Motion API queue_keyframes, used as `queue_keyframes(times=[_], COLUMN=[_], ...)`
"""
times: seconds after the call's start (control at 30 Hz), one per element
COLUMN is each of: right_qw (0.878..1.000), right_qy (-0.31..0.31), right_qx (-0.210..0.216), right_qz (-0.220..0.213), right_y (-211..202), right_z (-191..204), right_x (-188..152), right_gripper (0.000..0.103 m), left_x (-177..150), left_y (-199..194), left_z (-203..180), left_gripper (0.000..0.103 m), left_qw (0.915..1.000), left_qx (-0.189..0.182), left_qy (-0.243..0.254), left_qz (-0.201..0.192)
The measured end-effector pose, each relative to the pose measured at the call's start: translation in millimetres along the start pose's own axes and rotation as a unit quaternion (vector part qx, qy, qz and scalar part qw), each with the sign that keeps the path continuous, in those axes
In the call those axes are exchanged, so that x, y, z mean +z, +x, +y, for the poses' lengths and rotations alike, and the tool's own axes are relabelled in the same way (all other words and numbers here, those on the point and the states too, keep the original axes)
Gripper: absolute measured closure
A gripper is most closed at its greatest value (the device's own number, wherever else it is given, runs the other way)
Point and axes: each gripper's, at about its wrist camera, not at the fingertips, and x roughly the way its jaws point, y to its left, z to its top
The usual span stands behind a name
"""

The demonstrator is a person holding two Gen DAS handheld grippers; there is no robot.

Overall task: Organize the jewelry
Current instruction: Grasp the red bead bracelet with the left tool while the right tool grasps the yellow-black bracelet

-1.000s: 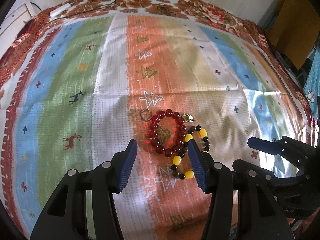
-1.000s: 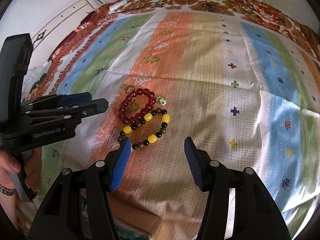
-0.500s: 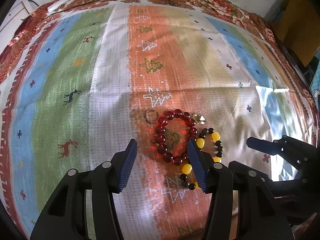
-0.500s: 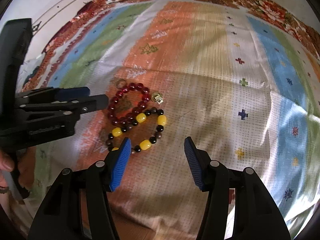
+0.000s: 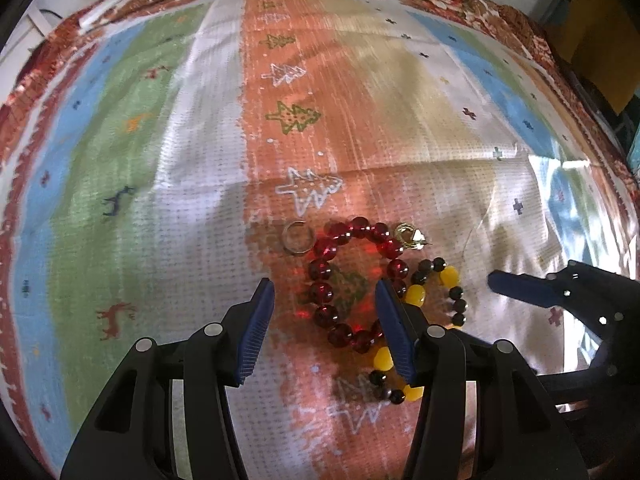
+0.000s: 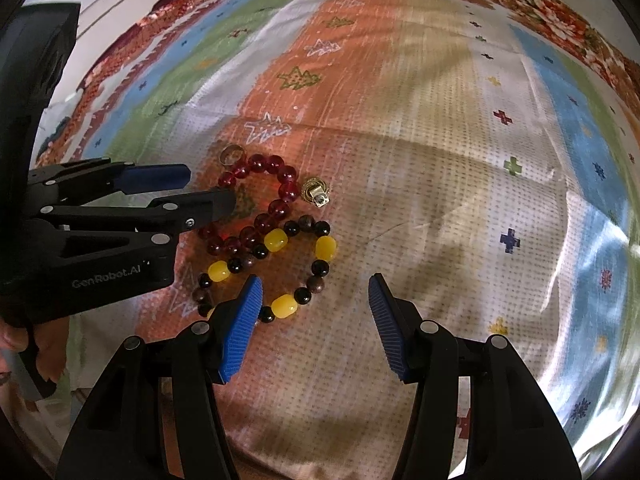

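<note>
My left camera looks down close over the bracelets (image 5: pixel 360 284) from their left; my right camera faces them from the right, sharing cloth (image 6: pixel 440 160).

Two bracelets are lying on the cloth: one red bead bracelet (image 5: pixel 352 280), one black-and-yellow bead bracelet (image 6: pixel 276 264). They're overlapping where the loops meet.

One plain metal ring (image 5: pixel 296 237) is sitting just beside the red loop's far-left edge. One small gold earring (image 6: pixel 316 194) is sitting at the red loop's far-right edge.

So four jewelry pieces are showing in total.

Yellow beads on the mixed bracelet: four are showing clearly in the right wrist view; the rest are dark beads, some hiding behind a fingertip, so the full bead count isn't coming through.

Two grippers are showing: left gripper (image 5: pixel 324 330), right gripper (image 6: pixel 316 326), each with two blue pads spread apart.

One patterned cloth (image 6: pixel 440 160) is lying under everything.
</note>
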Motion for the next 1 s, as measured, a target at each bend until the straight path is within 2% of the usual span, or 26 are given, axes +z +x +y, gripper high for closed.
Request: queue_keyframes(times=[0.33,0.4,0.43,0.5,0.57,0.63,0.8,1.0], right_qw=[1.0,1.0,1.0,0.999,0.999,1.0,1.0,0.999], right_qy=[-0.009,-0.012,-0.013,-0.013,-0.009,-0.009,-0.019,-0.027], right_qx=[-0.015,-0.016,-0.017,-0.029,-0.027,-0.023,-0.024,-0.028], right_qz=[0.012,0.012,0.012,0.013,0.014,0.015,0.008,-0.016], right_y=[12.6,13.1,14.4,14.6,14.1,14.5,8.4,-10.8], right_z=[0.7,0.8,2.3,0.8,-1.6,-3.0,-2.4,1.7], right_x=[3.7,3.6,3.8,4.1,4.8,4.7,1.1,-3.1], right_gripper=[0.048,0.048,0.05,0.059,0.081,0.09,0.092,0.092], left_x=[0.5,0.3,0.0,0.2,0.7,0.9,1.5,1.4], left_y=[13.7,14.7,14.6,13.9,12.1,11.3,5.6,-18.1], left_z=[-2.2,-3.1,-3.0,-1.2,0.2,-1.7,-3.6,-6.2], left_gripper=[0.053,0.066,0.069,0.081,0.09,0.09,0.09,0.09], left_qw=[0.9993,0.9986,0.9981,0.998,0.9981,0.9978,0.9979,0.9988], left_qx=[0.033,0.046,0.054,0.054,0.053,0.055,0.053,0.032], left_qy=[0.019,0.026,0.031,0.031,0.032,0.038,0.037,0.028], left_qz=[0.007,0.006,0.005,0.004,0.006,0.007,0.002,-0.023])
